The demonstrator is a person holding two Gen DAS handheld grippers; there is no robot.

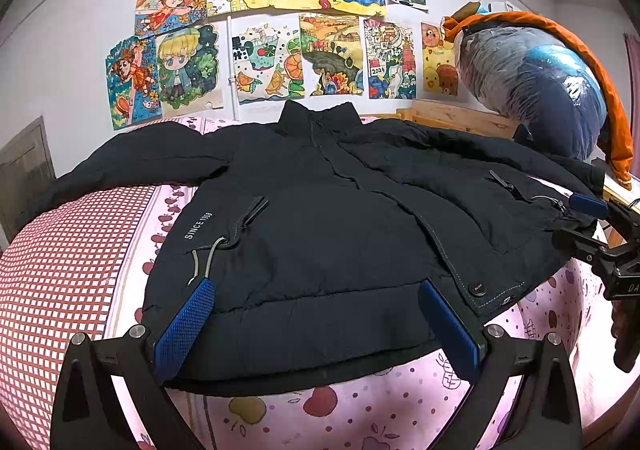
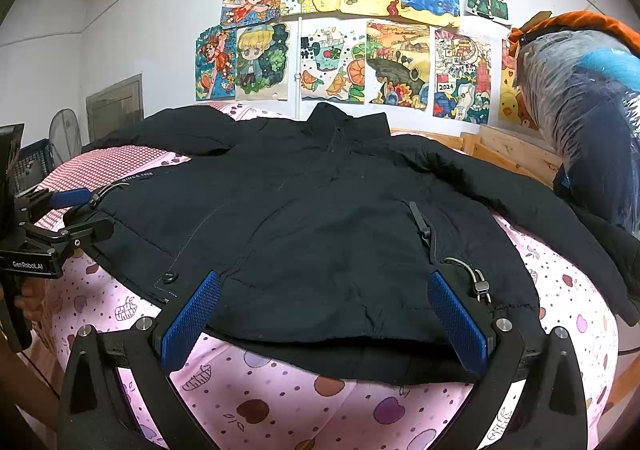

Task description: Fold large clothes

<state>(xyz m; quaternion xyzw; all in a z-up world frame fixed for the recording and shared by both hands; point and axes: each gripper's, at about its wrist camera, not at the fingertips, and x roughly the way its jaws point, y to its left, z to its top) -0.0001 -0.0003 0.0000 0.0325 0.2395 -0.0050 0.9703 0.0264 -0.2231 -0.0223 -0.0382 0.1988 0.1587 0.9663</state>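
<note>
Pink bedding (image 1: 340,410) under drawings (image 1: 280,30) carries the jacket (image 1: 320,218), spread flat, front up, sleeves out, ready for folding. I hold the left gripper (image 1: 316,326) and right gripper (image 2: 326,324) wide open at its hem, gripping nothing.

Counted from my position: one black jacket (image 1: 320,218), laid on one bed (image 1: 360,410). I held two grippers, left (image 1: 316,314) and right (image 2: 324,306), each with two blue fingers (image 1: 184,326). Wall drawings (image 1: 264,62): eleven. One plastic-wrapped bundle (image 1: 532,86).
</note>
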